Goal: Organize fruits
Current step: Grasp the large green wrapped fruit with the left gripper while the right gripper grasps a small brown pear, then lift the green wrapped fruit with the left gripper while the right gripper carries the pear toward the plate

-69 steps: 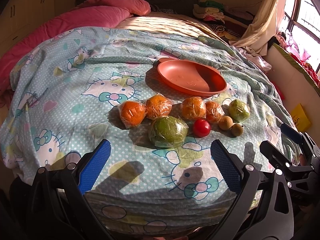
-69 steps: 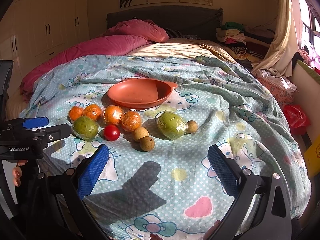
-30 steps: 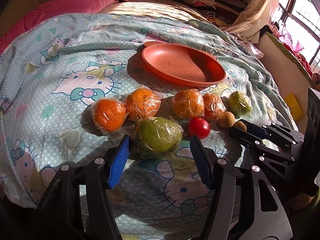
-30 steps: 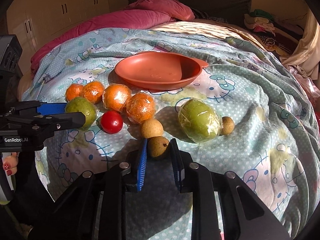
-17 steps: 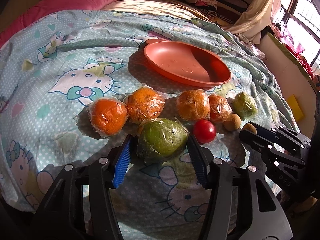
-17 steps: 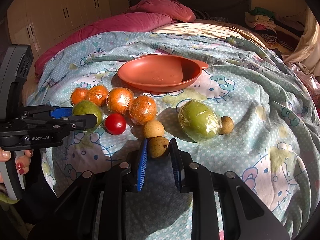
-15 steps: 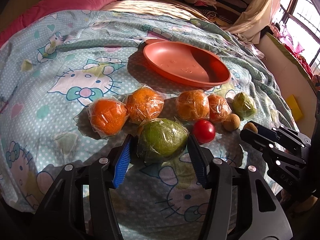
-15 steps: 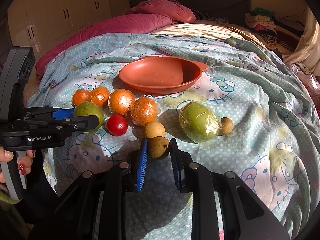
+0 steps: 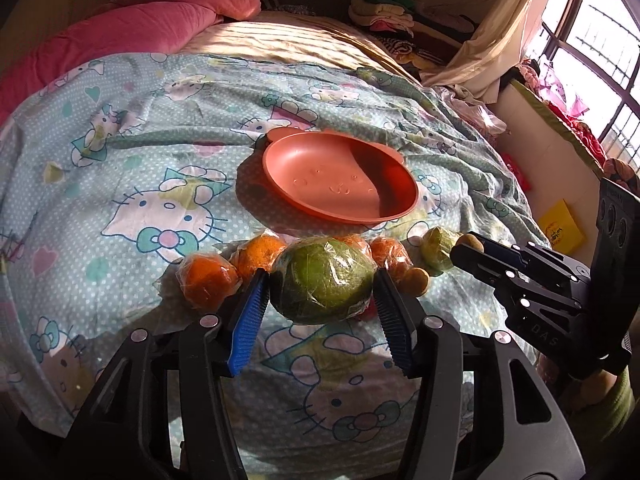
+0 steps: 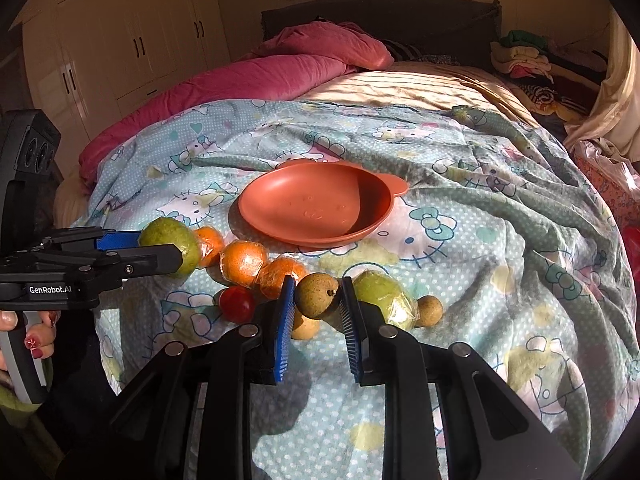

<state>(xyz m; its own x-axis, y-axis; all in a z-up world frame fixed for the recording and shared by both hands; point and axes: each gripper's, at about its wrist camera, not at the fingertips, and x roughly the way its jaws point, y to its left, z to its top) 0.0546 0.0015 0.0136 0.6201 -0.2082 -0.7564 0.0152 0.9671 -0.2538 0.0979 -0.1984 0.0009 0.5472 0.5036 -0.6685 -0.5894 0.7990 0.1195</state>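
While both fruits are lifted clear of the bed (image 9: 120, 148), a wrapped green fruit (image 9: 324, 280) is clamped between the blue pads of the left gripper (image 9: 320, 304), whose jaws have just been closing onto it. A small brown fruit (image 10: 316, 295) is pinched between the closed jaws of the right gripper (image 10: 315, 320). Part of a hand (image 10: 24, 332) is seen on the left gripper's handle at the edge of the right wrist view. Just beyond the right gripper, on the patterned sheet, a second brown fruit (image 10: 305, 329) is partly hidden under the held one, with a red tomato (image 10: 237, 303) to its left and a second wrapped green fruit (image 10: 384, 300) to its right. A third brown fruit (image 10: 429, 310) is touching that green fruit on its far right side. Behind these, a row of wrapped oranges (image 10: 244, 262) is laid across the sheet. Farther back, an orange bowl (image 10: 320, 208) is set upright near the row, with nothing seen in it. At the head of the bed, a pink quilt (image 10: 256, 80) is bunched.
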